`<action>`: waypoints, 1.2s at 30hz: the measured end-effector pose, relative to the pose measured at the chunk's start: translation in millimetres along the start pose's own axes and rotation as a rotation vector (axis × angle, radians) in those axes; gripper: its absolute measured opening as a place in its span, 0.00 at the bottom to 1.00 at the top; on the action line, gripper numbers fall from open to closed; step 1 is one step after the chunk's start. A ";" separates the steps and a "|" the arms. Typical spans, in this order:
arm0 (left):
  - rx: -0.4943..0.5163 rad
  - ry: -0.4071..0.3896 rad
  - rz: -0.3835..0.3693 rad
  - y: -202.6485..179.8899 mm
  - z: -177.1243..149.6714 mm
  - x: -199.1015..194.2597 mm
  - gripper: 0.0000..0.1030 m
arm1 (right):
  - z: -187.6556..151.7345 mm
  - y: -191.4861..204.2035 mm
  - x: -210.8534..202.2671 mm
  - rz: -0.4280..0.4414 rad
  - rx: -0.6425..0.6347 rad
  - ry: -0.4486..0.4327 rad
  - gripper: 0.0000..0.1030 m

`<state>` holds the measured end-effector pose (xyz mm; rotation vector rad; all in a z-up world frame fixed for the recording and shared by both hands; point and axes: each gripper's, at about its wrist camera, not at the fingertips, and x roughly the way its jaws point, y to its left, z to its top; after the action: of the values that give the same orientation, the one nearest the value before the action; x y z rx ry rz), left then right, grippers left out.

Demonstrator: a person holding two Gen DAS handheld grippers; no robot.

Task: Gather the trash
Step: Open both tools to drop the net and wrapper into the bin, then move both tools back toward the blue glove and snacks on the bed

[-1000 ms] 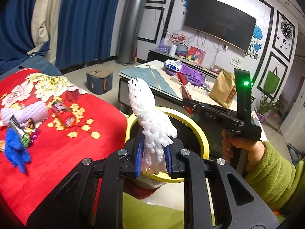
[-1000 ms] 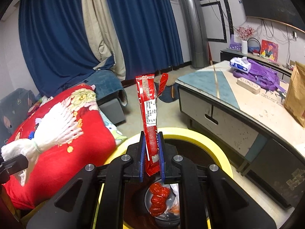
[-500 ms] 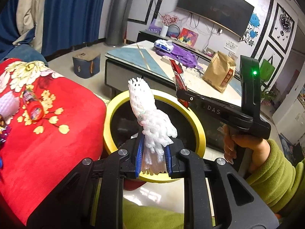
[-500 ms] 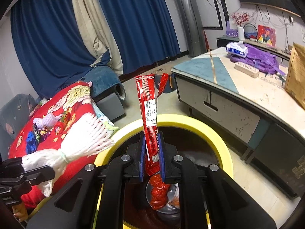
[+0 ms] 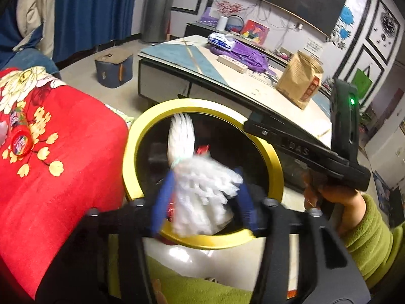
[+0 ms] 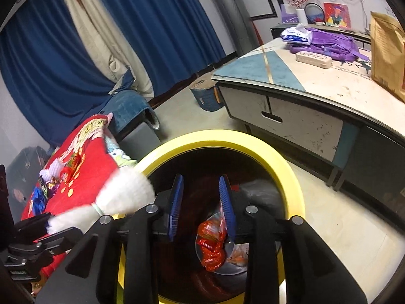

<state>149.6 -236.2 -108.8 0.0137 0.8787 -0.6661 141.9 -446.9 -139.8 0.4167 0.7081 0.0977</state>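
Both your grippers hang over the yellow-rimmed trash bin (image 5: 131, 149), which stands on the floor between the red floral cloth (image 5: 58, 177) and the low table (image 5: 227, 81). Your left gripper (image 5: 202, 200) has its blue pads spread wide, and the white foam net (image 5: 200, 179) sits loose between them, blurred, its fanned end over the bin's dark mouth; whether either pad touches it, you cannot tell. From the right wrist camera, that same foam net (image 6: 121, 195) shows at the bin's near-left rim (image 6: 291, 177), with the left gripper's black body (image 6: 33, 243) just behind it.

Your right gripper (image 6: 201, 205) is also parted, its blue pads (image 6: 177, 202) standing apart with nothing between them. Below it, inside the bin, a crumpled red wrapper (image 6: 211, 243) lies on a shiny plate-like surface among other scraps. In the left wrist view your right hand (image 5: 336, 200), in a green sleeve, grips the right tool's handle, where a green light (image 5: 351, 100) glows.

On the red cloth a small round red-lidded container (image 5: 21, 139) lies near the edge of view, and the right camera shows more wrappers (image 6: 48, 185) further along the cloth. On the table sit a brown paper bag (image 5: 301, 81), a purple bag (image 5: 250, 55) and a pack of tissues (image 5: 220, 41).
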 end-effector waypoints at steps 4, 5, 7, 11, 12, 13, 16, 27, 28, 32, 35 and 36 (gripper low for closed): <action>-0.047 -0.020 0.006 9.1 2.9 -4.5 0.70 | 0.6 -2.8 -2.5 -0.009 0.005 -0.013 0.37; -0.054 -0.029 0.006 10.5 2.9 -7.0 0.74 | 0.4 -3.0 -2.3 -0.009 0.005 -0.015 0.38; -0.057 -0.042 0.015 12.1 4.8 -10.0 0.84 | 0.1 -1.1 -2.1 -0.009 0.003 -0.016 0.38; -0.068 -0.078 0.033 14.8 3.8 -23.0 0.89 | 0.4 7.1 -4.0 -0.019 -0.022 -0.026 0.44; -0.069 -0.084 0.039 15.3 3.7 -25.4 0.89 | 1.0 8.4 -5.1 -0.017 -0.025 -0.030 0.47; -0.065 -0.096 0.054 15.5 3.5 -29.3 0.89 | 2.1 10.1 -6.6 -0.016 -0.029 -0.035 0.47; -0.056 -0.116 0.078 16.1 3.2 -37.1 0.89 | 4.7 16.0 -9.7 -0.017 -0.041 -0.046 0.49; -0.043 -0.226 0.179 23.9 1.6 -73.6 0.89 | 7.0 50.1 -20.9 0.011 -0.125 -0.072 0.55; -0.046 -0.237 0.189 25.0 1.8 -77.2 0.89 | 7.0 55.3 -22.2 0.019 -0.138 -0.075 0.56; -0.071 -0.274 0.226 33.0 2.3 -90.3 0.89 | 5.9 74.8 -25.6 0.047 -0.181 -0.078 0.60; -0.093 -0.298 0.255 41.3 0.4 -100.1 0.89 | 5.3 88.8 -27.9 0.065 -0.209 -0.076 0.64; -0.101 -0.306 0.263 44.2 -0.9 -103.5 0.89 | 5.6 93.3 -28.0 0.069 -0.218 -0.074 0.64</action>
<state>126.3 -145.4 -46.5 -0.0608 0.6006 -0.3649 129.2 -369.9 -81.2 0.2349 0.6029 0.2218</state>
